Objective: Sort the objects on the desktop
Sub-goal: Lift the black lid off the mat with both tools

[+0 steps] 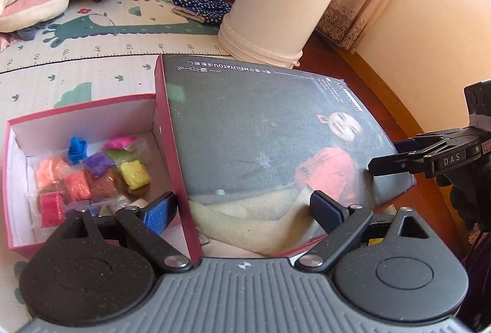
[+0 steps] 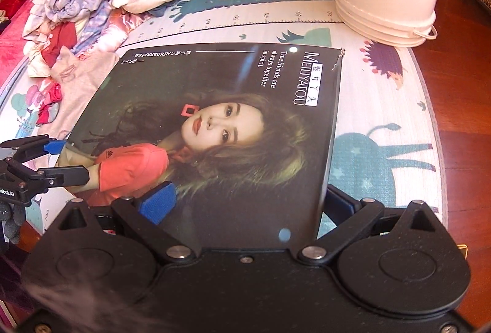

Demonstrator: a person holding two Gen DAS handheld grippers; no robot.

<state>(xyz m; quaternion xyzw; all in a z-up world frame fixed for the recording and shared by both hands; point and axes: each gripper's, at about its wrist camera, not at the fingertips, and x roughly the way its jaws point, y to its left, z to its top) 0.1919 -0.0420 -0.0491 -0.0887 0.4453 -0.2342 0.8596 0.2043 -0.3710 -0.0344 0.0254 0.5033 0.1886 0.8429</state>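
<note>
Lid (image 1: 260,130) is hanging above the mat (image 1: 92,63), carried by both my tongs: the left tongs (image 1: 242,207) are gripping its near edge, spread wide, and the right tongs (image 2: 248,204) are clamping the opposite edge. Clay packets (image 1: 92,170) are already lying in the open box (image 1: 18,179) beside. I am judging that closing the box is what remains.

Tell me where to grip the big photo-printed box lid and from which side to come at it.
Take the photo-printed cardboard box lid by its shallow red side rims, one hand-held gripper on each of two opposite edges, coming in from the near side. The flat, wide top offers nothing to pinch; only the thin rims fit between jaws. Two holds should keep it level over the red-rimmed open box.
</note>
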